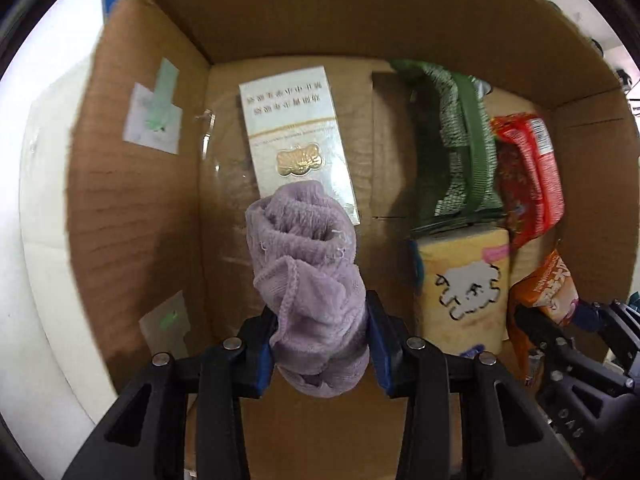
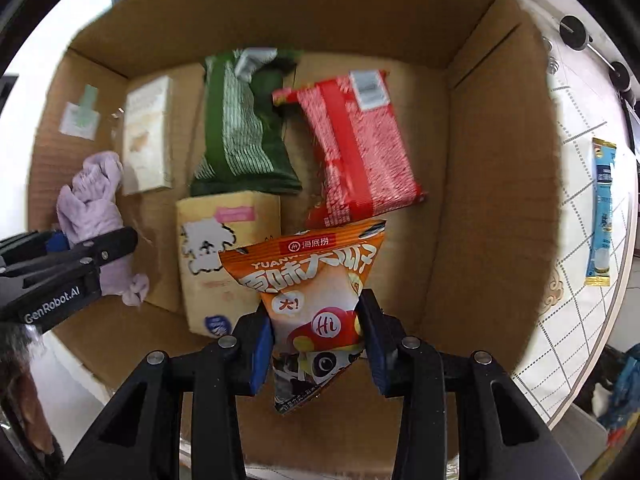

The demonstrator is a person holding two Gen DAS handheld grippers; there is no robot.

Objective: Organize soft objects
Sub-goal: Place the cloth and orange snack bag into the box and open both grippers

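My left gripper (image 1: pixel 320 320) is shut on a bunched lilac cloth (image 1: pixel 308 272), hanging over the left half of an open cardboard box (image 1: pixel 280 12). The same lilac cloth (image 2: pixel 94 208) and the left gripper's fingers (image 2: pixel 108 254) show at the left of the right wrist view. My right gripper (image 2: pixel 318 328) is shut on an orange snack bag (image 2: pixel 316 280), held over the box's floor near its front right. That orange snack bag (image 1: pixel 548 288) shows at the right edge of the left wrist view.
On the box floor lie a white and gold flat box (image 1: pixel 296 140), a green bag (image 2: pixel 240 128), a red bag (image 2: pixel 360 148) and a yellow pack with a cloud drawing (image 2: pixel 216 256). A blue stick pack (image 2: pixel 602 208) lies on the white table outside.
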